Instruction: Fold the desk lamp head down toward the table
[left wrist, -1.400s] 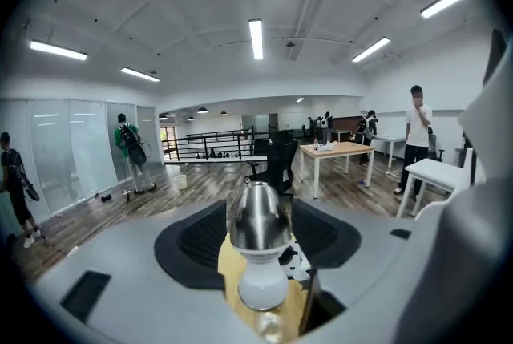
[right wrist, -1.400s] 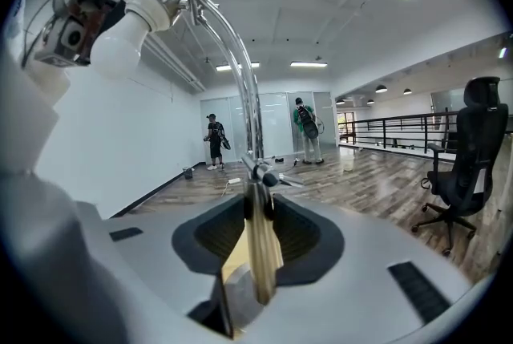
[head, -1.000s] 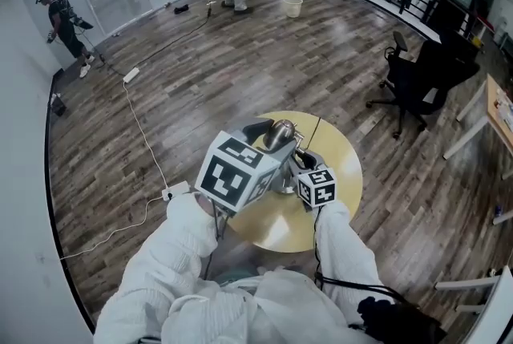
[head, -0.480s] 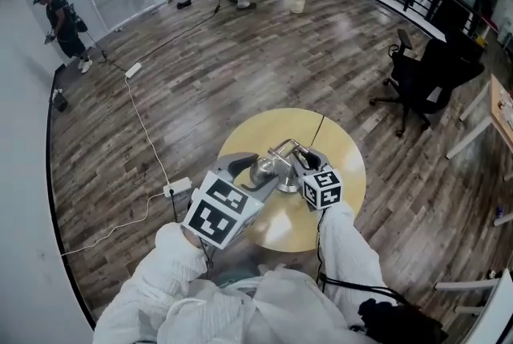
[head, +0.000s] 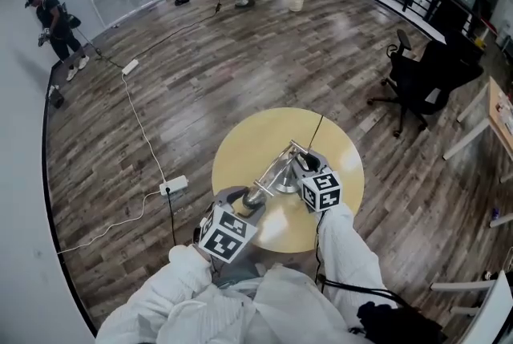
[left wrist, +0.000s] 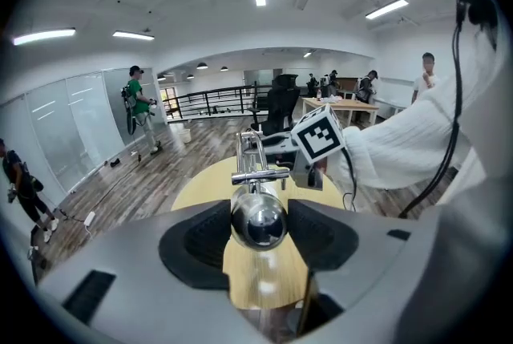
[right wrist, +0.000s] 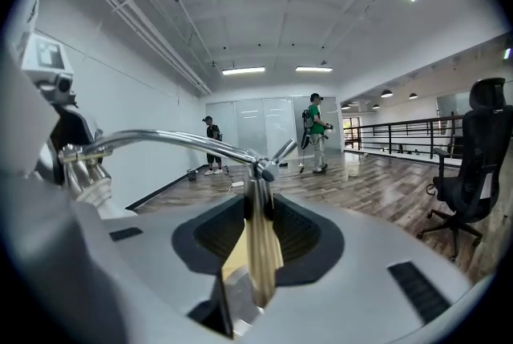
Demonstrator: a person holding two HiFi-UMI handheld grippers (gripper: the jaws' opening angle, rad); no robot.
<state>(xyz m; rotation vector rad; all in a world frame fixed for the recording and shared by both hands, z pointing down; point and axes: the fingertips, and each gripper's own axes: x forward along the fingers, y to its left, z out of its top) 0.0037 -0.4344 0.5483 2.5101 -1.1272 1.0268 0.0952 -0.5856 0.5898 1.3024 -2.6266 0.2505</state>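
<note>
A chrome desk lamp stands on the round yellow table (head: 256, 138). Its thin arm (head: 276, 170) slopes down from the joint near my right gripper to the domed lamp head (head: 255, 195) at the table's near edge. My left gripper (head: 252, 200) is shut on that head. In the left gripper view the shiny lamp head (left wrist: 258, 222) sits pressed between both black pads. My right gripper (head: 301, 166) is shut on the lamp's upright post (right wrist: 258, 246), with the lamp's arm (right wrist: 160, 140) running off to the left above it.
The lamp's black cable (head: 317, 130) runs over the table's far edge. A white power strip (head: 172, 187) and its cord lie on the wood floor to the left. A black office chair (head: 417, 82) stands at the right. People stand far off by the glass wall.
My left gripper has come down and toward me with the lamp head in it, and the arm now slopes lower toward the table. The right gripper has kept still on the post.
</note>
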